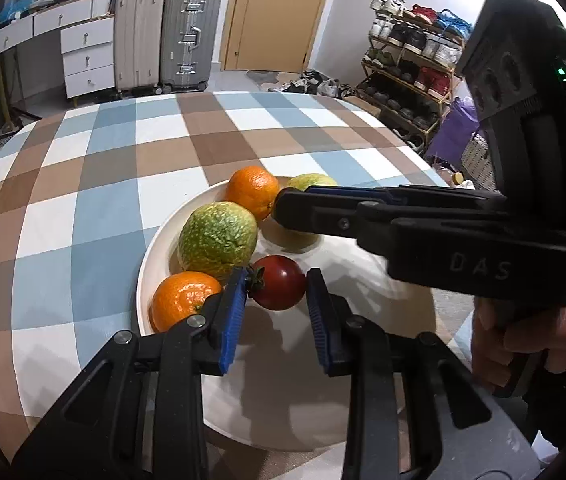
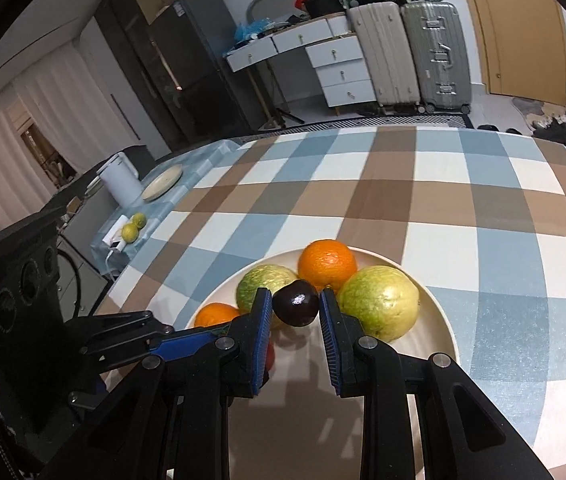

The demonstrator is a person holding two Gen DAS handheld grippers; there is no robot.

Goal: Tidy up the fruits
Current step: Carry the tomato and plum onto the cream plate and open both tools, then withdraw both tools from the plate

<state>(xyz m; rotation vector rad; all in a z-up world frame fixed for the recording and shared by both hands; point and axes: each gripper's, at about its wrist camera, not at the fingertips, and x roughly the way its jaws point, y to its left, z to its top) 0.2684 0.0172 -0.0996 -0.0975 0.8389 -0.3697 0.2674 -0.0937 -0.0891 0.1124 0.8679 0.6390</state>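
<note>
Left gripper point(image 1: 277, 288) jaws pinching tomato point(image 1: 279, 282), right gripper point(image 2: 296, 312) holding plum point(image 2: 297, 303)

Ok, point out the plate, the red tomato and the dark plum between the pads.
plate point(image 1: 145, 276), left wrist view, left rim.
red tomato point(image 1: 281, 284), left wrist view, middle of its skin.
dark plum point(image 2: 297, 303), right wrist view, centre of fruit.

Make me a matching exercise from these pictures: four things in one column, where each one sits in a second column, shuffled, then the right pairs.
Things
1. red tomato
2. dark plum
3. white kettle
4. silver suitcase

Places
A. between the right gripper fingers
B. beside a beige suitcase
C. between the left gripper fingers
D. next to a pale plate

Pairs: 1-C, 2-A, 3-D, 4-B
</note>
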